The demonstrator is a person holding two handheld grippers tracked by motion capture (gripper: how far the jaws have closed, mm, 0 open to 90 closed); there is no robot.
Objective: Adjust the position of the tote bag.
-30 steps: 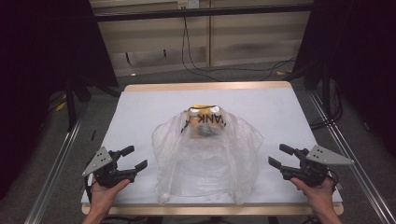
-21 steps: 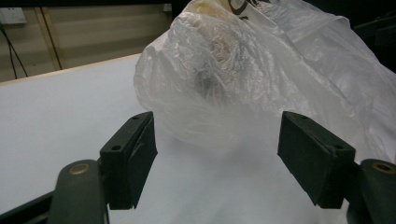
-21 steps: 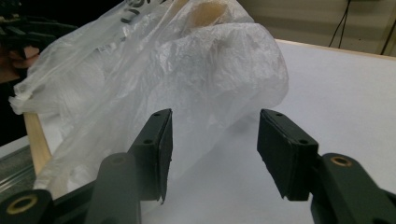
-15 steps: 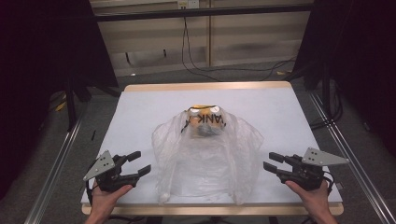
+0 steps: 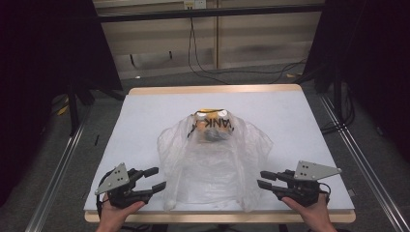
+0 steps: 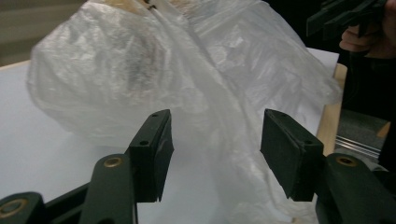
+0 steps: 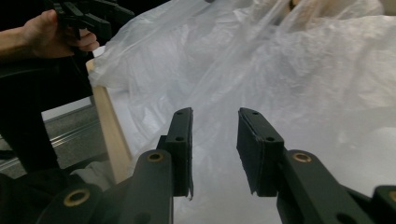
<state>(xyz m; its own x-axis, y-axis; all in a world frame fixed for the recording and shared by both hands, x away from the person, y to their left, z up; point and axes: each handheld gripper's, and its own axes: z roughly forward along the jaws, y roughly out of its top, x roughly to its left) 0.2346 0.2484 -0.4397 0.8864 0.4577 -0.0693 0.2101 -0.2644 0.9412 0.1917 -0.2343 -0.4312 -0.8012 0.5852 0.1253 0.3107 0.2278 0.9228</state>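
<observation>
A white-topped table (image 5: 145, 125) with a wooden edge; black cables (image 5: 208, 67) trail across the grey floor (image 5: 159, 82) beyond it

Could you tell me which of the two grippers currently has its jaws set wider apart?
The left gripper: its jaws, just closing, stand clearly wider than the right gripper, whose gap is narrow.

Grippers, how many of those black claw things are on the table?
2. The left gripper is at the near left corner and the right gripper at the near right, either side of the plastic bag.
</observation>
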